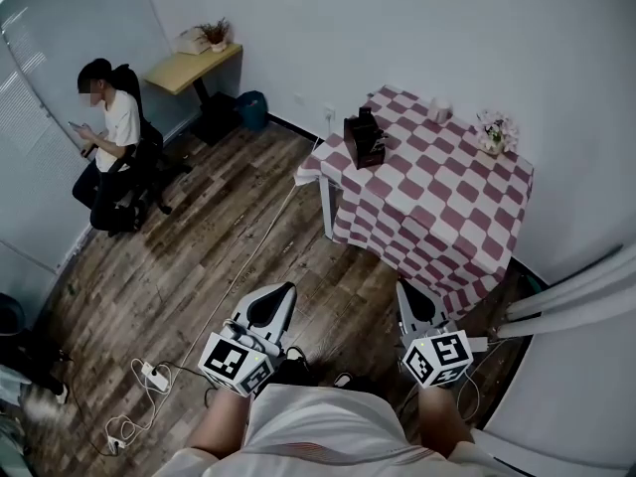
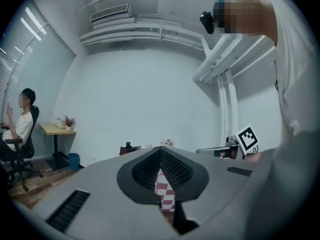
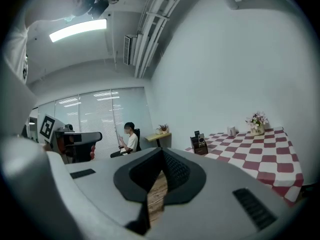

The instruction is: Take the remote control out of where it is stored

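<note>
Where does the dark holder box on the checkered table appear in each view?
Head view: dark holder box upper centre, near the table's left corner.
Left gripper view: tiny box just left of centre, before the far wall.
Right gripper view: box right of centre, at the table's left end.
Shared landmark: that table's flower pot.

A person (image 1: 111,127) sits on a dark office chair (image 1: 139,182) by the window blinds (image 3: 95,119), head bent; just beside stands a small wooden desk (image 1: 189,68) bearing a potted plant (image 1: 216,34); a blue bin (image 1: 252,109) sits on the wooden floor (image 1: 199,256) near it; a table under a red-and-white chequered cloth (image 1: 447,197) carries a pot of flowers (image 1: 494,132) and a white cup (image 1: 440,112); a white power strip (image 1: 151,373) lies on the floor with its cable (image 1: 248,266) running towards the table.
</note>
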A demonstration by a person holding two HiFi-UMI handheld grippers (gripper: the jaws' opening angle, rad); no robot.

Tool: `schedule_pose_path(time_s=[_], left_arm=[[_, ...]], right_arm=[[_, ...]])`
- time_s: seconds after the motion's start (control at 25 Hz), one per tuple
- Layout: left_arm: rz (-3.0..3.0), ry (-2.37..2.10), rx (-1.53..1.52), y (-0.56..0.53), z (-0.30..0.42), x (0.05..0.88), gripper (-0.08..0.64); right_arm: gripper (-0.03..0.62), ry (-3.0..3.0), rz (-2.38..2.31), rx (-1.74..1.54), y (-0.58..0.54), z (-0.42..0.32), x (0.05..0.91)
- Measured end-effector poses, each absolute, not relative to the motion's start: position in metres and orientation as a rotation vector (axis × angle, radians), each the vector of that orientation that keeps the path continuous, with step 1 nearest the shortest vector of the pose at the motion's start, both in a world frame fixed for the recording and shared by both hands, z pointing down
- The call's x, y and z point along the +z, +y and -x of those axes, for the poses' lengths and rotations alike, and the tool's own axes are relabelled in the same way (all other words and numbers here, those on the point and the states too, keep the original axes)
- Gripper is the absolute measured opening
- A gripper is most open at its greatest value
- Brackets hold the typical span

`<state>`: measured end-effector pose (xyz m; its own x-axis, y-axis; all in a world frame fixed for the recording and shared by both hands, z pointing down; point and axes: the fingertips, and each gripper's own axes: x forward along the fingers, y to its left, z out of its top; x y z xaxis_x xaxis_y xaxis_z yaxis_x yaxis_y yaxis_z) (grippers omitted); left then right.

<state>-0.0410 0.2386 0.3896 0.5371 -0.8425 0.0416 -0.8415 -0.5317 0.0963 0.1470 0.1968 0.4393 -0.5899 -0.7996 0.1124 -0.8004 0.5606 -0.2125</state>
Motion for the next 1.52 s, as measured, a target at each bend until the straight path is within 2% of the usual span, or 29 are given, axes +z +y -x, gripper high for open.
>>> schedule_pose_path(time_s=[0.44, 0.96, 1.2, 1.52], left_arm=[[-2.711, -1.353, -0.059, 0.154, 0.056, 0.394, 0.008], [-2.788, -1.233, -0.037, 0.008, 0.143, 0.387, 0.008], [-2.817, -1.182, -0.051, -0.037, 0.170, 0.384, 0.008], [-2.803, -1.146, -0.061, -0.077, 0.163, 0.390, 0.008]], right_arm=[[0.012, -2.697, -1.513, 0.311, 0.125, -0.133, 0.432], [0.012, -2.575, -1.663, 0.263, 0.005, -0.053, 0.411], [0.012, -2.493, -1.752, 0.244, -0.030, -0.039, 0.403], [0.012, -2.464, -1.775, 0.229, -0.063, -0.046, 0.402]])
